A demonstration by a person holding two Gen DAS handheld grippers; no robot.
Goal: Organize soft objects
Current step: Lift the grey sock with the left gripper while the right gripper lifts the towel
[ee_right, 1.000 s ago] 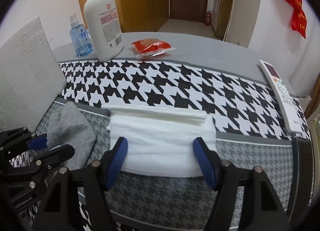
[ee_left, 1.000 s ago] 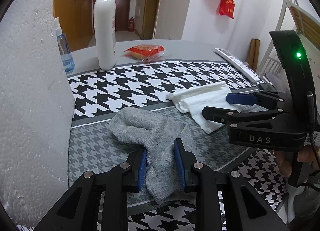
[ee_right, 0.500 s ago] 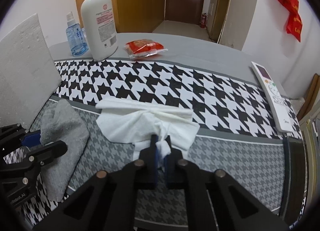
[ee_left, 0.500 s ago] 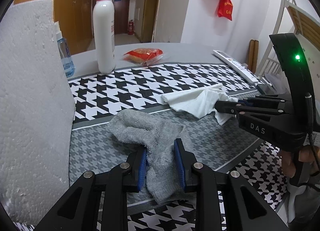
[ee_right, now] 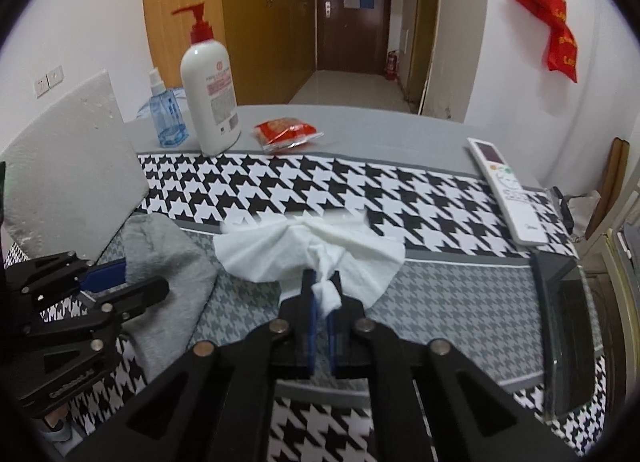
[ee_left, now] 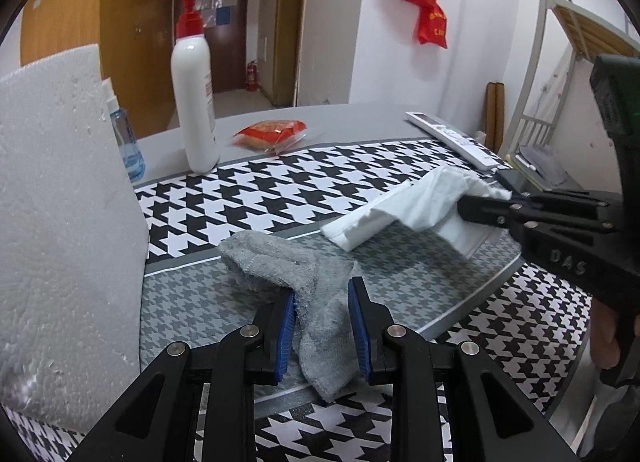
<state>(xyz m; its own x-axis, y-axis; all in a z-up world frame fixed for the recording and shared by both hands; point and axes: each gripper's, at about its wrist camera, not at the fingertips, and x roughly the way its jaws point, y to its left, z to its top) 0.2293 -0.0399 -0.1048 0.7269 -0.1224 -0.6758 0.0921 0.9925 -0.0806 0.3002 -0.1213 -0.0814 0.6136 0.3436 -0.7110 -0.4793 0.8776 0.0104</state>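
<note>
Though bunched, white cloth (ee_right: 312, 250) between right claw (ee_right: 322, 294) tips.

Left gripper (ee_left: 320, 322) angled downward, blue pads pressed onto either side of the grey sock (ee_left: 316, 302); right gripper (ee_right: 322, 294) tilted down too, jaws squeezed tight, pinching the bunched white cloth (ee_right: 312, 250)

A grey table (ee_right: 360, 122) carries a houndstooth cloth (ee_right: 360, 190). On the bare top at eleven o'clock stand a white pump bottle (ee_right: 210, 98) and a blue spray bottle (ee_right: 166, 114), with a red snack packet (ee_right: 286, 132) near twelve. A foam slab (ee_right: 68, 178) sits at nine o'clock, a grey sock (ee_right: 172, 262) beside it on the cloth, and a white remote (ee_right: 508, 190) at two.
</note>
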